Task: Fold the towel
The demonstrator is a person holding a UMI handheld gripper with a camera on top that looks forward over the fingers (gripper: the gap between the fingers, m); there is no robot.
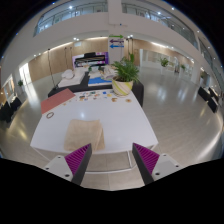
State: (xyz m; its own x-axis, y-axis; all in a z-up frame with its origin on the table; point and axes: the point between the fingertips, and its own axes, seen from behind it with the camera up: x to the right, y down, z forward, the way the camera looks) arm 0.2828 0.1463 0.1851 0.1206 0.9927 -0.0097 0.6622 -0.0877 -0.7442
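A beige towel (85,133) lies folded flat on the white table (120,120), near its front edge and a little left of the middle. My gripper (112,162) is open and empty, with its purple-padded fingers (78,161) spread wide. It hovers in front of the table's front edge, short of the towel. The towel lies just ahead of the left finger.
A potted plant (125,75) stands at the table's far right. A pink sheet (57,99) and a small ring (50,114) lie at the left, with coloured small items (97,98) at the far middle. Shiny hall floor (180,110) surrounds the table.
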